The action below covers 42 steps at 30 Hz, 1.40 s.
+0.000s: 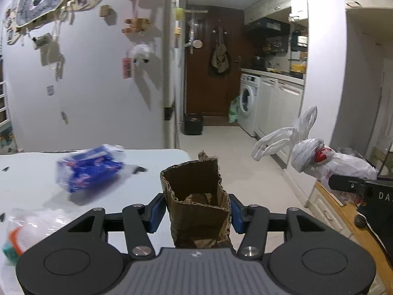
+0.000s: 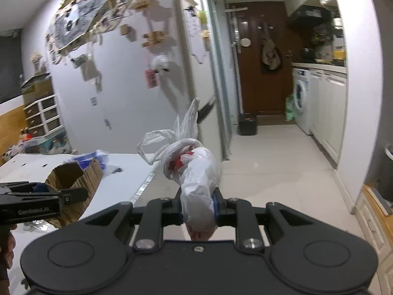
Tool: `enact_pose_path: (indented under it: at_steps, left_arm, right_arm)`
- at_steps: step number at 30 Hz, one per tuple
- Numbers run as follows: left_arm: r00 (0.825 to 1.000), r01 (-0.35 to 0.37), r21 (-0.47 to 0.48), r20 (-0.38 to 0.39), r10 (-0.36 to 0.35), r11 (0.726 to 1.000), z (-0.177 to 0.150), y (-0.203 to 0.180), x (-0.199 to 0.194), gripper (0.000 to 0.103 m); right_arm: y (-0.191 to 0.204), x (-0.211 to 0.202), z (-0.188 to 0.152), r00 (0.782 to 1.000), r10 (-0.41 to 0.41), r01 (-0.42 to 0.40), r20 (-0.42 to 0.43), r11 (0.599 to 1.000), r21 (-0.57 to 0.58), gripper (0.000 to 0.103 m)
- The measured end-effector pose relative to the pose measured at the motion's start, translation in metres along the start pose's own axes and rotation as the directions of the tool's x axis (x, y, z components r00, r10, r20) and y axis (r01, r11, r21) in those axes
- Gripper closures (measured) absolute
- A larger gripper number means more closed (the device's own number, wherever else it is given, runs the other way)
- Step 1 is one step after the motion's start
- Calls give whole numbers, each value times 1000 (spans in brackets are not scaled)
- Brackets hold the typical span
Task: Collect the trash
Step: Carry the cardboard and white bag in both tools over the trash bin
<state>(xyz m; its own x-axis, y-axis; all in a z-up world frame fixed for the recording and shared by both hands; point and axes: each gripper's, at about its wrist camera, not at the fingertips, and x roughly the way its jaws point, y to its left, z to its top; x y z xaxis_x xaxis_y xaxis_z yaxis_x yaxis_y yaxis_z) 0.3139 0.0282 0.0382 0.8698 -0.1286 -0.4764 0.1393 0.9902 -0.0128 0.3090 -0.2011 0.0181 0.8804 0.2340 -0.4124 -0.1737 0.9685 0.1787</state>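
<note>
1. My right gripper (image 2: 198,211) is clenched on the knotted white plastic bag (image 2: 196,172), whose long axis points ahead, handles forward.
2. My left gripper (image 1: 196,212) grasps the crumpled cardboard box (image 1: 196,196), upright, open at the top.
3. The dark bin (image 2: 248,123) stands far ahead on the floor by the door, nearer my right; its contents are hidden.
4. A blue wrapper (image 1: 91,172) lies on the counter (image 1: 29,184).

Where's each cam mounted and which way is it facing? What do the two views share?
Left wrist: on the left hand-held gripper, facing the hallway over the cardboard box it grips; right hand-held gripper at the edge.
Right wrist: on the right hand-held gripper, facing the same way, gripping the white plastic bag.
Shared: both items, white table, brown door.
</note>
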Motion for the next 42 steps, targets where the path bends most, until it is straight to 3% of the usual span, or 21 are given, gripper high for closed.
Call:
enact_pose_path:
  at_steps: [11, 25, 31, 36, 38, 42]
  left_arm:
    - [995, 89, 65, -55, -86, 994, -17, -76, 18, 49]
    - [976, 137, 69, -178, -123, 988, -65, -138, 57, 49]
    - [948, 177, 48, -278, -157, 983, -100, -164, 97, 49]
    - [906, 187, 13, -390, -167, 982, -137, -172, 140, 49]
    - [886, 185, 9, -434, -163, 983, -152, -174, 155, 49]
    - [846, 181, -3, -509, -158, 983, -181, -172, 185, 49]
  right_arm:
    - [-70, -24, -35, 994, -109, 111, -30, 992, 53, 81]
    - [-125, -5, -111, 972, -157, 177, -177, 979, 103, 81]
    - [-143, 29, -148, 941, -146, 187, -304, 976, 109, 81]
    - [-158, 60, -173, 899, -136, 189, -416, 978, 91, 81]
    - [-163, 73, -185, 879, -139, 194, -457, 978, 75, 81]
    - [-177, 101, -218, 814, -141, 216, -564, 974, 68, 81]
